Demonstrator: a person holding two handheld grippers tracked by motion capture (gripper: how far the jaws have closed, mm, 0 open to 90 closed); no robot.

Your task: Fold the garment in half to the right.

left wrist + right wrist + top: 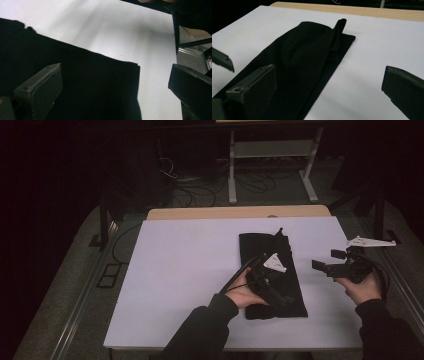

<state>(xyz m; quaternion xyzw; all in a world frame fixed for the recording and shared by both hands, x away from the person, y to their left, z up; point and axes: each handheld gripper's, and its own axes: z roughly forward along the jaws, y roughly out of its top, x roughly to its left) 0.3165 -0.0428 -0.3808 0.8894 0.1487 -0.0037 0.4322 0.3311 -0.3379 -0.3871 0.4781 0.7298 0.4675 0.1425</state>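
Counter (180, 270): white top, bare on its left half; a wooden strip shows along the far edge.
Black cloth (270, 270): folded into a long strip right of the middle, running near to far; at its far end one fold stands up in a loose peak.
Left tongs (267, 282): hovering over the near half of the cloth, jaws spread wide with nothing between them; in the left gripper view the cloth's edge and a corner lie flat just beneath.
Right tongs (327, 262): held above bare counter just right of the cloth, jaws spread and empty, pointing toward the cloth's far part.
Step in hand: likely tidying the fold.
Doing it well: bring the right tongs to the raised peak at the far end, pinch only the top layer, and lay it flat along the strip; let the left tongs steady the near end so the strip does not slide.
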